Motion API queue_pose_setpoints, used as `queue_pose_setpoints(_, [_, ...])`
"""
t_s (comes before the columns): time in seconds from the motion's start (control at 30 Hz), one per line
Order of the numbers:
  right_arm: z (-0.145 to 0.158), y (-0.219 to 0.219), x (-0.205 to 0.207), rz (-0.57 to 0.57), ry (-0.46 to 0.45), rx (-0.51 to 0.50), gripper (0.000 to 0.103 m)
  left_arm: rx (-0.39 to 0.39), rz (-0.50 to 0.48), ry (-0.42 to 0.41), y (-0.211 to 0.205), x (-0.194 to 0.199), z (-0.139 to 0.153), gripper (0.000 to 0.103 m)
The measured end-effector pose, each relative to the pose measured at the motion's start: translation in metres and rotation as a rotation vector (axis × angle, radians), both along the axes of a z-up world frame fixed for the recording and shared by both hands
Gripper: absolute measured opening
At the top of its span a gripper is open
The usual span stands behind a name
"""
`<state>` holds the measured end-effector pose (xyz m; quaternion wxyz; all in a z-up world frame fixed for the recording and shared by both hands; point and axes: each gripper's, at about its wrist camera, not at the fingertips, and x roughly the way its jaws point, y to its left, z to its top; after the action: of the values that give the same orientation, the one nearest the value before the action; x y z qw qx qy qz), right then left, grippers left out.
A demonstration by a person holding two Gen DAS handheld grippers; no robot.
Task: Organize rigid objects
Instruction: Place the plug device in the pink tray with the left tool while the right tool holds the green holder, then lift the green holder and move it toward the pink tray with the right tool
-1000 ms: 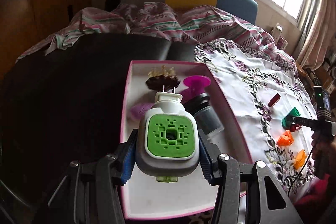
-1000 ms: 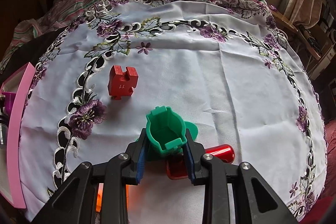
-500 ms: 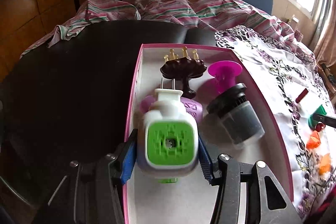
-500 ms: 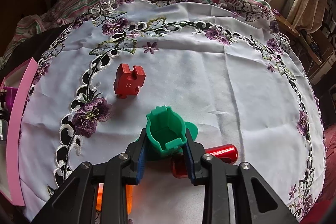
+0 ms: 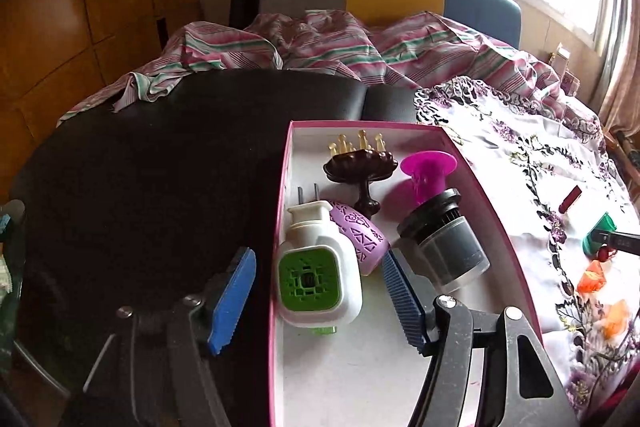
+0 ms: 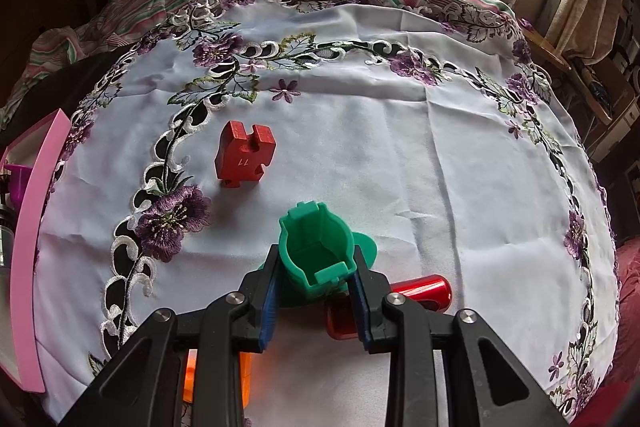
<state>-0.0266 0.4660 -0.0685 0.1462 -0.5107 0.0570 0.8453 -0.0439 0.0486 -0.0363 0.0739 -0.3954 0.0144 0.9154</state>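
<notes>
My left gripper point(image 5: 320, 301) is open around a white plug-in device with a green grille point(image 5: 318, 277), which lies in the pink-rimmed white tray point(image 5: 282, 227) against its left wall. The tray also holds a lilac cup point(image 5: 362, 241), a dark brown stand point(image 5: 362, 169), a magenta funnel point(image 5: 428, 167) and a black-and-clear jar point(image 5: 444, 247). My right gripper point(image 6: 314, 295) is shut on a green plastic holder point(image 6: 318, 253) just above the white embroidered cloth point(image 6: 400, 147). A red puzzle block point(image 6: 244, 155) lies ahead of it on the left.
A red cylinder point(image 6: 424, 289) lies right of my right gripper, and orange pieces point(image 6: 192, 371) show under its fingers. The tray's pink edge point(image 6: 30, 247) is at the far left. A black surface point(image 5: 152, 187) lies left of the tray, with striped bedding point(image 5: 320, 43) behind.
My left gripper has opened and let go of the plug-in device, which now rests in the tray by its left wall. My right gripper still holds the green holder, shifted slightly.
</notes>
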Motion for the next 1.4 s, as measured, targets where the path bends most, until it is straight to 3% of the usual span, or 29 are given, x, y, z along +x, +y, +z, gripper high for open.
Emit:
queue_pose_setpoints(0.63, [0.001,-0.021,-0.003,0.098,0.0,-0.064,0.03,-0.004,0.056,0.036,-0.025,0.022,0.019,0.069])
queue_pose_setpoints(1.4, [0.003,-0.078,-0.008,0.241,-0.044,-0.051,0.03,-0.003,0.087,0.053,-0.042,0.031,0.023,0.072])
